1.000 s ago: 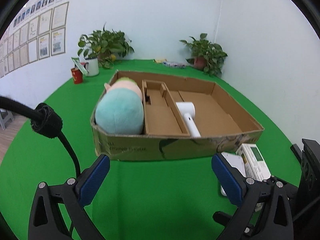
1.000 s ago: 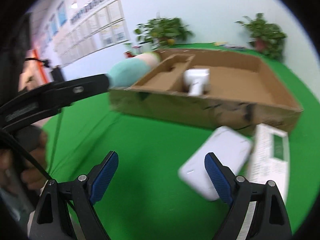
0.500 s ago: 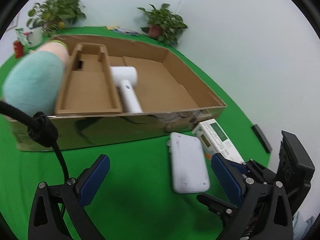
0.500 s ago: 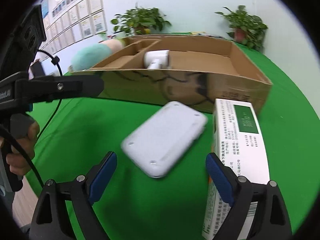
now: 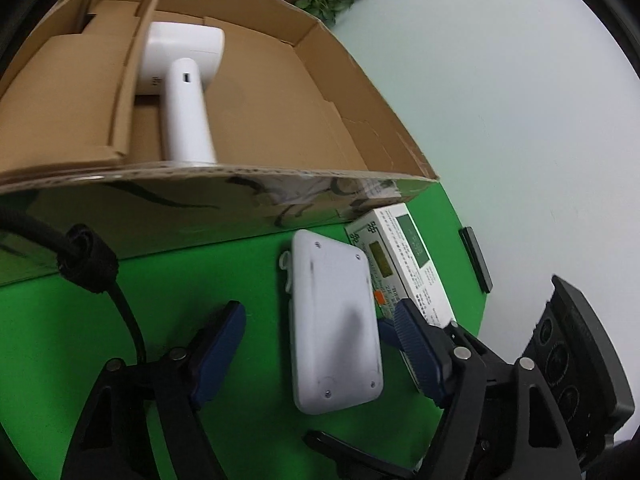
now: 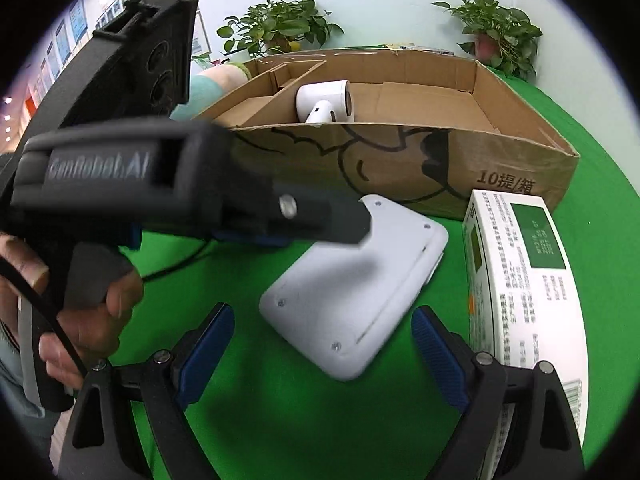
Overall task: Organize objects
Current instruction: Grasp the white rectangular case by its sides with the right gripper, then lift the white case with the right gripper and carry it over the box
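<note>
A flat white device (image 5: 332, 320) (image 6: 352, 292) lies on the green cloth in front of the cardboard box (image 5: 280, 200) (image 6: 400, 160). My left gripper (image 5: 316, 340) straddles it and its jaws are closing. The right pad (image 5: 416, 344) is close to the device's edge, while the left pad (image 5: 220, 344) stands clear of it. My right gripper (image 6: 322, 354) is open just short of the device's near corner. The left gripper's black finger (image 6: 344, 224) crosses over the device in the right wrist view. A white boxed carton (image 5: 404, 260) (image 6: 520, 280) lies beside the device.
Inside the box lie a white hair-dryer-shaped appliance (image 5: 184, 80) (image 6: 324, 100) and a teal plush toy (image 6: 204, 88). Potted plants (image 6: 280, 28) stand along the back wall. A small black slab (image 5: 476, 260) lies near the table's right edge. A hand (image 6: 80, 320) holds the left gripper.
The left gripper swung right and dipped down from facing the box to straddling the white device, and its jaws narrowed. The right gripper edged closer to the device.
</note>
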Motion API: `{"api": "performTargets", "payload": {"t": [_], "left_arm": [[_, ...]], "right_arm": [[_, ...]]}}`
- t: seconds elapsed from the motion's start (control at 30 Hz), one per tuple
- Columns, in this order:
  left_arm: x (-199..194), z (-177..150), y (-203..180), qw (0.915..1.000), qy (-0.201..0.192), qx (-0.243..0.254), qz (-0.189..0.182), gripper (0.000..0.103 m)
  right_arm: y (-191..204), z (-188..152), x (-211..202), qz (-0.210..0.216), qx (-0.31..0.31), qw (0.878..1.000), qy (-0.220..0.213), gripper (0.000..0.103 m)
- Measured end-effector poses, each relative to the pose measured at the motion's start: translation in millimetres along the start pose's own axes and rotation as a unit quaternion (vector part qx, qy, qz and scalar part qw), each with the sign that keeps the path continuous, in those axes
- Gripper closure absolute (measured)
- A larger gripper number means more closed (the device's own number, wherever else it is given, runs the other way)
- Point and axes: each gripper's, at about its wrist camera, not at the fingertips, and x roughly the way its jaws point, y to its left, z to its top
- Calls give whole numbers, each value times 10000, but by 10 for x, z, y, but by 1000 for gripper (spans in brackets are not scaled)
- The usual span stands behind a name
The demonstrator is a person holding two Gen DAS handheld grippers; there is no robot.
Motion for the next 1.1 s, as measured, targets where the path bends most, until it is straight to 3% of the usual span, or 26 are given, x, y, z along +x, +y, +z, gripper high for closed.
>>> {"api": "performTargets", "payload": {"t": [0.13,0.23,0.47,0.57,0.97,1.1], "left_arm": [[128,-29,-72,9995,238,117,-142,48],[150,-99,-110,9994,310,147,-68,53],[30,-629,-279,9986,509,103,-140,54],[-14,-697,-263,9991,389,-117,-99,54],[73,-593,-225,9992,304,-241,-122,55],[47,-635,-243,9996,260,-129,76,68]], "right_arm": [[-22,38,33,-75,59,9999,30,17],[-3,3,22,-113,-33,9999,39,22],[76,-311,-243,208,-298,9993,62,22],[108,-428,-355,358,-403,9985,33,22],[258,-391,-206,-180,-373,9985,371,23],[293,-435,-203,-385,-413,9977,364,27]]}}
